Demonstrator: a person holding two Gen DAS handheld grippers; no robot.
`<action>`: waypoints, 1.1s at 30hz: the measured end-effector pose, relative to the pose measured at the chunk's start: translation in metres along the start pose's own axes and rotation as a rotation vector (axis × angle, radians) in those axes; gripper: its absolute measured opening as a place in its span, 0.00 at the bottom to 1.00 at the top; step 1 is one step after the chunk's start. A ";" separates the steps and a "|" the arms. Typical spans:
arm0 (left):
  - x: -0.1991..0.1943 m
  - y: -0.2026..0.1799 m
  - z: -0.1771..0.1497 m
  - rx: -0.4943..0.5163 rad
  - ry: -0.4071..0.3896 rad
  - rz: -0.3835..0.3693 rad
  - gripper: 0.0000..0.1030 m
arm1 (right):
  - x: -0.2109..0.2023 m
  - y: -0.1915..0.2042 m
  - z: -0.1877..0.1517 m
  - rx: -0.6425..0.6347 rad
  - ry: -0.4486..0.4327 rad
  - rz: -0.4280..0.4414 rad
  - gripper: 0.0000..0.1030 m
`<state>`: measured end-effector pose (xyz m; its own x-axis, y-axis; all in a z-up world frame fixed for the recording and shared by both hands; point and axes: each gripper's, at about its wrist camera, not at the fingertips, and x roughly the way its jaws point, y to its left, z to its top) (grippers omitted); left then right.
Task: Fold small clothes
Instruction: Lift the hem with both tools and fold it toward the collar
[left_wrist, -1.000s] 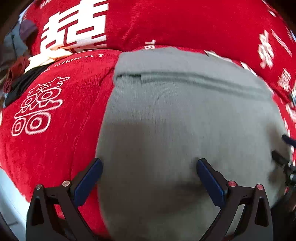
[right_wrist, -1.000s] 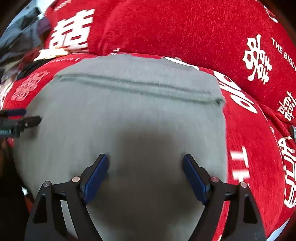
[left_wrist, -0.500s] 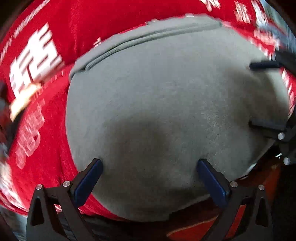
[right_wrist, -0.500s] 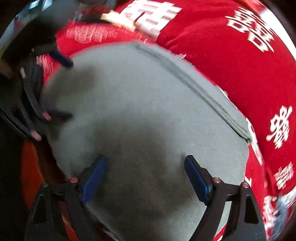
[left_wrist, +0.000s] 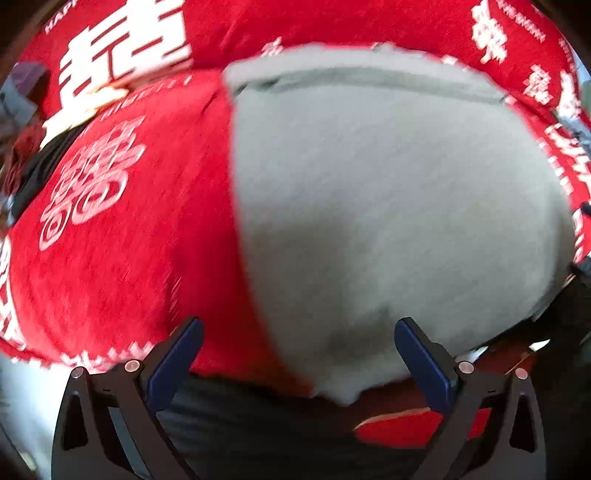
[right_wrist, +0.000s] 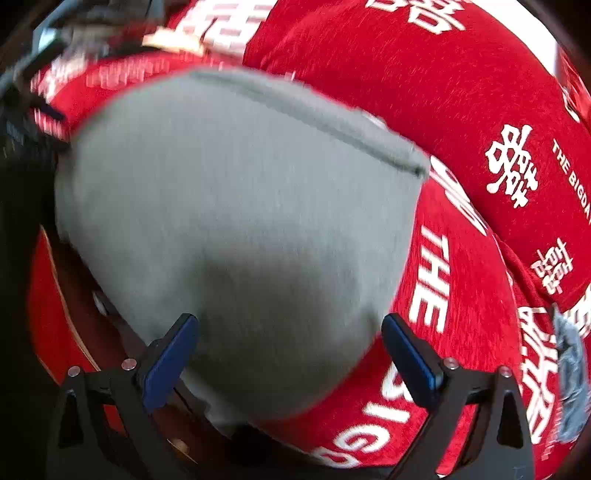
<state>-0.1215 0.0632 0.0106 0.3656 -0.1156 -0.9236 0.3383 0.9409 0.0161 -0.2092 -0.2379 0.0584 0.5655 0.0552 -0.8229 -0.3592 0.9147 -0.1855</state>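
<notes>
I'm seeing a grey knit garment (left_wrist: 388, 206), folded into a flat rounded slab with a stitched hem band along its far edge, lying on a red fuzzy blanket (left_wrist: 122, 258) printed with white characters and lettering. Frames are motion-blurred. My left gripper (left_wrist: 298, 360) is hanging over the garment's near-left corner, blue pads spread wide, nothing pinched. My right gripper (right_wrist: 290, 356) is sitting over the near edge, jaws having just been opening further, now wide, cloth below them but not clamped. Dark clutter (left_wrist: 26, 162) at far left.
</notes>
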 end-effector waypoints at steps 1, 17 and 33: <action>0.000 -0.009 0.008 0.000 -0.019 -0.009 1.00 | 0.001 0.002 0.009 0.009 -0.015 0.011 0.97; 0.053 0.036 -0.026 -0.430 0.277 -0.142 1.00 | 0.027 -0.026 -0.031 0.396 0.226 0.112 0.97; 0.035 0.004 -0.019 -0.289 0.222 -0.270 0.17 | 0.030 -0.030 -0.040 0.469 0.283 0.246 0.10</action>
<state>-0.1235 0.0689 -0.0293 0.0917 -0.3275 -0.9404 0.1286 0.9403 -0.3150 -0.2118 -0.2796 0.0178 0.2646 0.2382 -0.9345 -0.0521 0.9711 0.2328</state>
